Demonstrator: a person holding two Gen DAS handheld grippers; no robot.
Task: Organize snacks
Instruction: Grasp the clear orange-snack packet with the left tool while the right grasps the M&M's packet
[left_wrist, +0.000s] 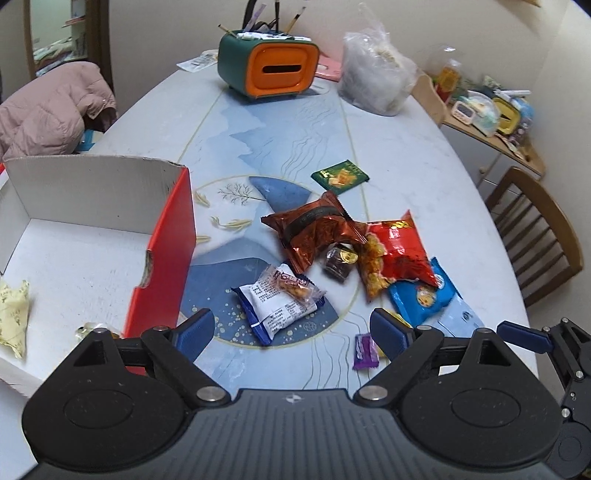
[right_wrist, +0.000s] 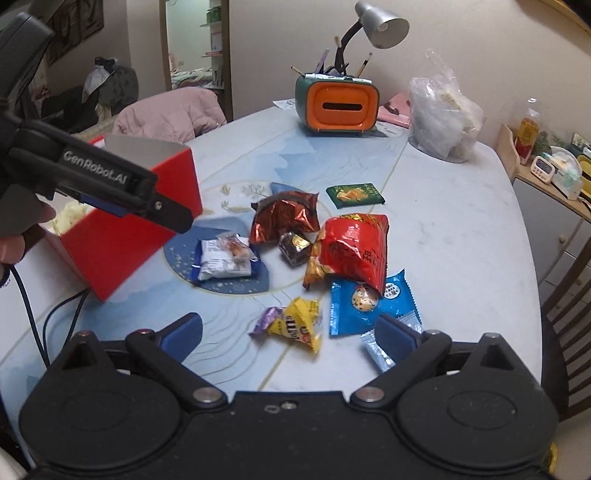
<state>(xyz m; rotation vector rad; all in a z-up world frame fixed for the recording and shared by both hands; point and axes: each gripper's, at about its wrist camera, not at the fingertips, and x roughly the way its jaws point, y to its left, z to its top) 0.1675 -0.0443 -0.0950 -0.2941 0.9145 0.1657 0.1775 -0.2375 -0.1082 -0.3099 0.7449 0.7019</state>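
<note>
1. Snacks lie in a heap on the table (left_wrist: 388, 155), and the red box (left_wrist: 166, 258) stands at the left with its top open.
2. Left wrist view: the left gripper (left_wrist: 291, 332) has its jaws wide apart with nothing between them. It hangs over the near side of the heap.
3. Just past its tips lies the white and blue packet (left_wrist: 275, 306), with a small clear candy on top of it. Farther off are the brown shiny bag (left_wrist: 314, 232), the red chip bag (left_wrist: 397, 253) and a small dark jar (left_wrist: 338, 264). A green flat packet (left_wrist: 340, 175) lies farther still. The blue cookie bag (left_wrist: 424, 295) and a purple candy (left_wrist: 364, 350) are near, on the right.
4. Inside the box a pale yellow wrapper (left_wrist: 13, 317) and a small clear-wrapped thing already lie at the near end. So I think the sorting has begun, and most snacks still wait on the table.
5. Right wrist view: the right gripper (right_wrist: 291, 336) is also spread open and empty. A yellow candy bag (right_wrist: 299, 326) lies just past its tips, next to the purple candy.
6. The left gripper shows at the far left here, up in front of the box.
7. Next, I think each gripper needs to drop onto one snack, squeeze it, and carry it left to the box. The bags are soft and slippery, so a pinch in the middle looks best.
</note>
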